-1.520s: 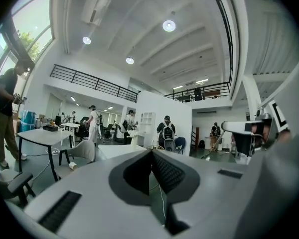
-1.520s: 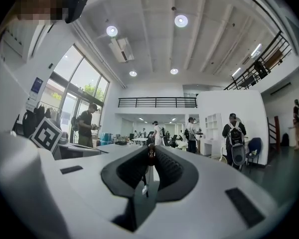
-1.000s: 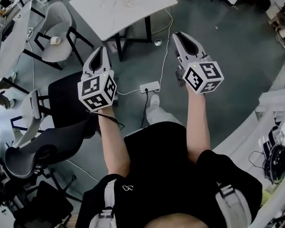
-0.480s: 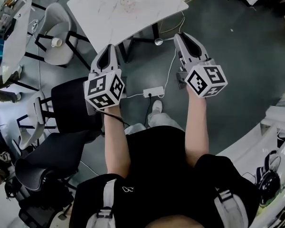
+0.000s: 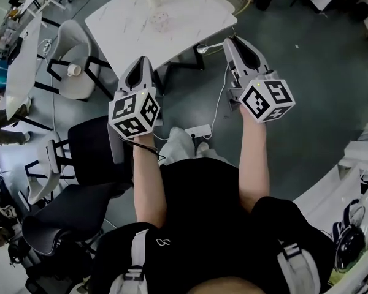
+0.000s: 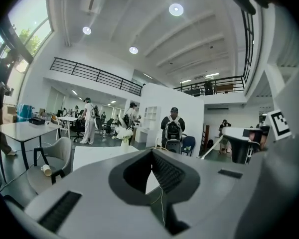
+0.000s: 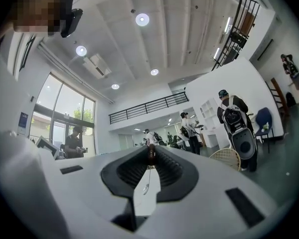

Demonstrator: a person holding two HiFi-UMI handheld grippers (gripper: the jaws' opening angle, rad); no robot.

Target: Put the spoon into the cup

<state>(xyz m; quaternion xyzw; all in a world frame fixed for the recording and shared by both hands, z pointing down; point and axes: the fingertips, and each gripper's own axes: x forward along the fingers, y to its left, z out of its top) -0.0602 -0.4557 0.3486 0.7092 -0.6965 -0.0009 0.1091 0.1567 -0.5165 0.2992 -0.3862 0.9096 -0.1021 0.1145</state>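
the right tool [image 7: 150, 153] is clamping the end of the spoon [image 7: 146, 185], which is hanging bowl-down from the jaw tips, nearly upright; the left tool [image 6: 152, 153] is carrying nothing, jaws together. what seems the cup [image 5: 161, 21] is standing on the desk [image 5: 196, 8] ahead and left of the spoon, nearer the left tool, so the right one is probably needing to travel forward-left.

Two grippers [image 5: 141, 64] [image 5: 231, 42], one spoon [image 7: 146, 185], one marble-topped table [image 5: 193, 11], one paper cup [image 5: 73, 70], one power strip [image 5: 197, 130]
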